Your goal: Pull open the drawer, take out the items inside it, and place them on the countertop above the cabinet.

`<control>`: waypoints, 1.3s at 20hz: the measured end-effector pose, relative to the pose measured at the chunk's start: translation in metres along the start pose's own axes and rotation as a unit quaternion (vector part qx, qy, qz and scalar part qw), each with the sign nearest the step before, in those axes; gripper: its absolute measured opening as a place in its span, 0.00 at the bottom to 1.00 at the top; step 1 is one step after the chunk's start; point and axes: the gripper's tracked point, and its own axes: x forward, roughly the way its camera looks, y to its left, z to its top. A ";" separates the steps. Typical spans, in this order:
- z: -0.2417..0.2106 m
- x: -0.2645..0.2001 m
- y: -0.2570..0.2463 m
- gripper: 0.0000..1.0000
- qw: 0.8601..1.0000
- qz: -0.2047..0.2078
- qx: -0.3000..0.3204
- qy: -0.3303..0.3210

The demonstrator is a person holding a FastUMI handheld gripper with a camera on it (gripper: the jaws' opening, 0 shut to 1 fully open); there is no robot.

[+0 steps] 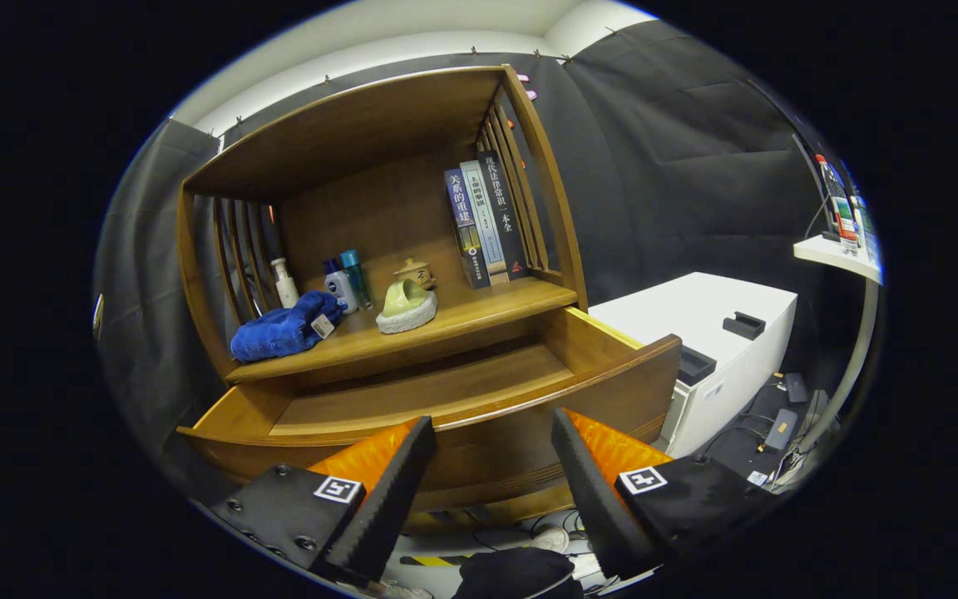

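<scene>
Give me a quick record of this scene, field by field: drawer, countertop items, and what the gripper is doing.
drawer: pulled open, inside looks bare
countertop: blue cloth, three small bottles, green slipper, little lidded pot, upright books
gripper: open, holding nothing, fingers in front of the drawer front
beside cabinet: white unit

Brown wooden cabinet (pixel 362 133) and drawer (pixel 479 433); blue towel (pixel 283 329); pale green slipper (pixel 407 304) (white fluffy sole); white bottle (pixel 285 283).
</scene>
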 end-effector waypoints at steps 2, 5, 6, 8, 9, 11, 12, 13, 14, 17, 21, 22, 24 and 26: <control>0.005 0.010 0.003 0.97 1.000 0.000 0.003 -0.005; 0.011 0.019 0.006 0.97 1.000 0.001 0.002 -0.004; 0.013 0.023 0.008 0.97 1.000 0.002 0.001 -0.005; 0.011 0.030 0.018 0.97 1.000 0.015 0.001 0.000; 0.010 0.035 0.021 0.97 1.000 0.016 0.001 0.001; 0.015 0.044 0.022 0.97 1.000 0.006 -0.004 -0.009; 0.014 0.049 0.023 0.96 1.000 0.002 -0.010 -0.010; 0.017 0.054 0.024 0.97 1.000 -0.001 -0.010 -0.010; 0.016 0.058 0.026 0.97 1.000 -0.002 -0.006 -0.006; 0.018 0.072 0.028 0.97 1.000 -0.003 0.008 0.001; 0.022 0.088 0.031 0.97 1.000 -0.006 0.006 0.002; 0.023 0.094 0.032 0.97 1.000 -0.008 0.004 0.002; 0.027 0.105 0.034 0.97 1.000 -0.012 0.001 0.000; 0.029 0.114 0.037 0.97 1.000 -0.015 0.003 0.003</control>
